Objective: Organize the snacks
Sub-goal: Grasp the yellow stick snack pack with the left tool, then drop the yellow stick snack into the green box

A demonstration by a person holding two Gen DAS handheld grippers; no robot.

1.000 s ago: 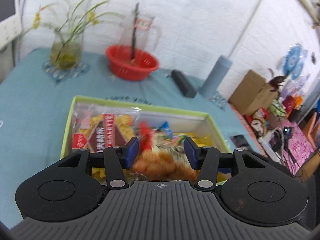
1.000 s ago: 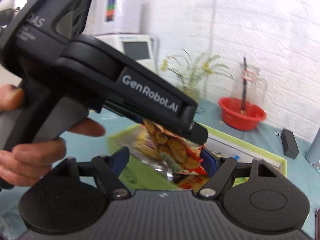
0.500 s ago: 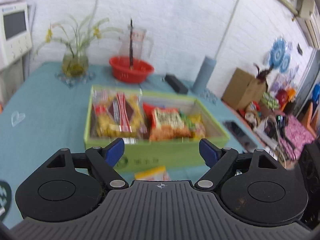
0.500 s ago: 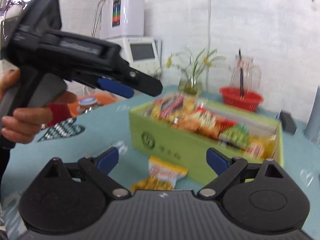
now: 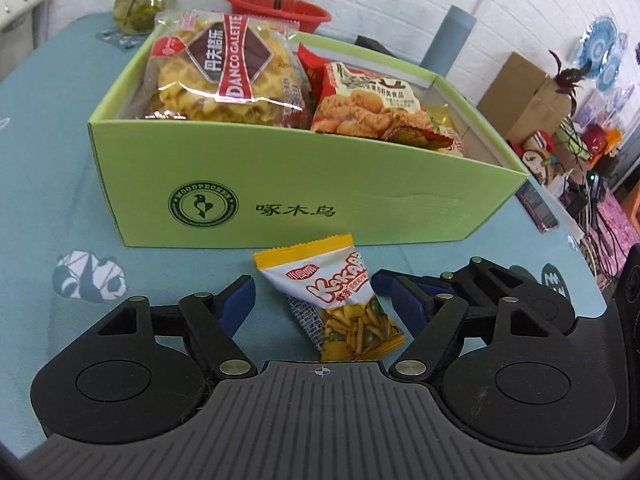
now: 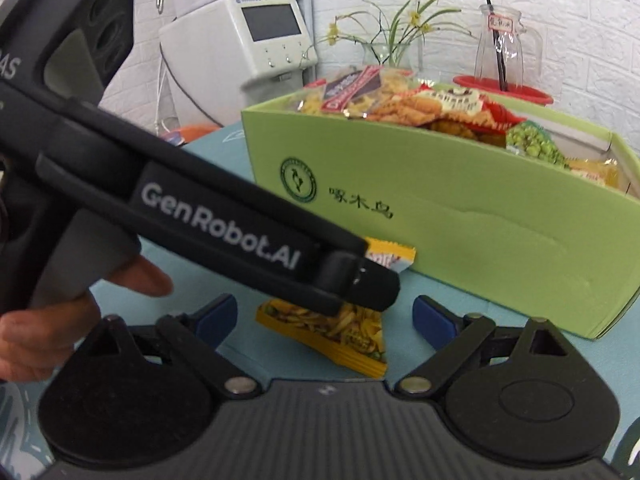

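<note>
a small yellow-and-white foil packet of mixed crunchy snacks (image 5: 335, 295) lies flat on the teal patterned tablecloth (image 5: 48, 128), just in front of the near wall of the light green cardboard box (image 5: 304, 184), and it is the one snack seen outside that box. the left gripper (image 5: 322, 300) has come down over it with its blue-padded fingers (image 5: 240, 298) on either side of the packet; its jaws have just been closing a little after opening wide, yet a clear gap shows between each pad and the wrapper, so nothing is held. the right gripper (image 6: 325, 320) stands wide too, its jaws having opened within the last second and now steady, and it faces the same packet from the other side, its blue pads apart from the wrapper's edges. in the right wrist view the left tool's black body crosses over the packet's top edge, with the person's hand (image 6: 52, 320) around its grip. the two tools probably converge because a thin, slippery bag lying flat is hard to pinch from one side. inside the box a clear bag of golden waffle biscuits with a red-and-brown label (image 5: 228, 68) leans against the far left corner, and a red-edged bag showing fried nuggets (image 5: 376, 108) rests beside it, so the space toward the right of the box looks the likeliest place for the loose packet.
</note>
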